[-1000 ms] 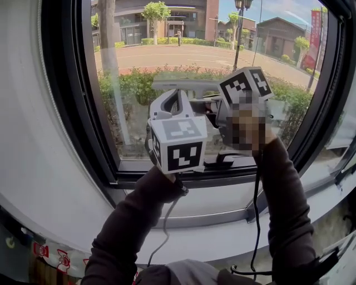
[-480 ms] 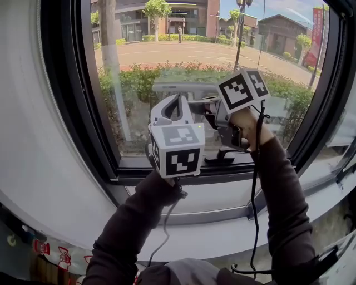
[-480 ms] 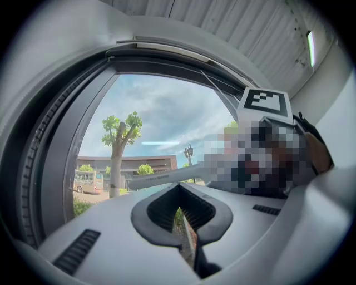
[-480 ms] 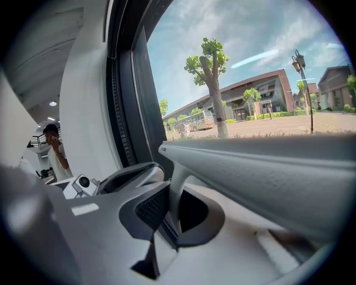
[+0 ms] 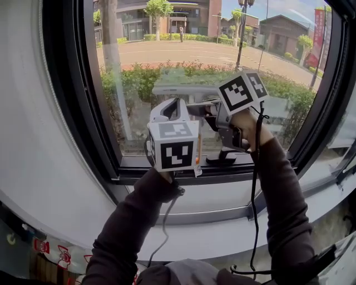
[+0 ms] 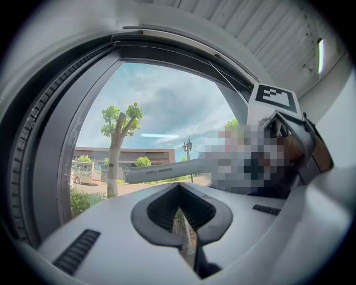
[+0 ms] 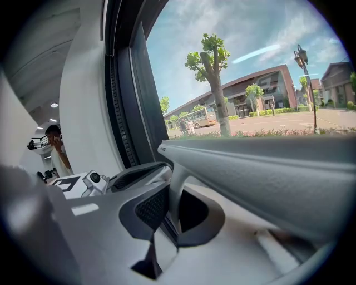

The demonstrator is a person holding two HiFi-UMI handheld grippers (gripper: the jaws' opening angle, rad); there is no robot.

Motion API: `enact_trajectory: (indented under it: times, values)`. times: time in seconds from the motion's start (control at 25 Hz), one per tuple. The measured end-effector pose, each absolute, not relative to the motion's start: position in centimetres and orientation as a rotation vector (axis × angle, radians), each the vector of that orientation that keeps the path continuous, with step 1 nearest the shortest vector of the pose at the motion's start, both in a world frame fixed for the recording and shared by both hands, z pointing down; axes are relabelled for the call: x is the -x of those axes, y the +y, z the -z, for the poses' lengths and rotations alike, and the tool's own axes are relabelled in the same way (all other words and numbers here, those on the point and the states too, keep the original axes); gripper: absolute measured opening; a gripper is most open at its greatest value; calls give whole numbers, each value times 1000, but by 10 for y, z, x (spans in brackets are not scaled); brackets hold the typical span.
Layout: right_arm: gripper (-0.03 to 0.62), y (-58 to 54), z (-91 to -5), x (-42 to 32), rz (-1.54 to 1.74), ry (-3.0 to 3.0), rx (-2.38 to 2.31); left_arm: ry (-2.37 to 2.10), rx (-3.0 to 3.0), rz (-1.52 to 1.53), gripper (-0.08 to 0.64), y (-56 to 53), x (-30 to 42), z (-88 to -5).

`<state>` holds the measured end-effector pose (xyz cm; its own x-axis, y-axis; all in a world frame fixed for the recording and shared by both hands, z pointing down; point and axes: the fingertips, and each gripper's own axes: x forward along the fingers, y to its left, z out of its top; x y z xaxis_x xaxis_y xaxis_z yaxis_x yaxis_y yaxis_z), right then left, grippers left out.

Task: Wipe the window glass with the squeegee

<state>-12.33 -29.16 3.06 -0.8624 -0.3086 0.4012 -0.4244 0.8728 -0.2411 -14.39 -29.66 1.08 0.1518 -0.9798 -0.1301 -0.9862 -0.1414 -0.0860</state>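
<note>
Daylight comes in through the window glass (image 5: 167, 67), which sits in a thick dark frame (image 5: 78, 111) with a ribbed seal. A white wall (image 5: 28, 145) curves away on the left, and a pale sill (image 5: 222, 203) runs under the frame. Outside, a tree trunk (image 5: 110, 50) stands close to the pane in front of a green hedge (image 5: 139, 83). Beyond are a paved road (image 5: 183, 54), a lamp post (image 5: 240, 33), brick buildings (image 5: 211, 14) and a red banner (image 5: 315, 28). The sky (image 6: 167, 106) is blue with thin cloud. Indoors, a slatted ceiling (image 6: 267, 28) carries a lit strip lamp (image 6: 319, 55). A person (image 7: 55, 150) stands far back in the room.
</note>
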Motion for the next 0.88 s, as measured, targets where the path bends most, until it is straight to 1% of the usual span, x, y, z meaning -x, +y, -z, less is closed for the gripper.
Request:
enact_trajectory:
  times: [0.2,0.88]
  values:
    - [28,-294,-35,124,-484,-2687,-530,1928,2242,-50,-2,-297,144,-7]
    - [31,-302,-65,126,-570,-2673,-489,1953,2269,25,-2,-306,145,-39]
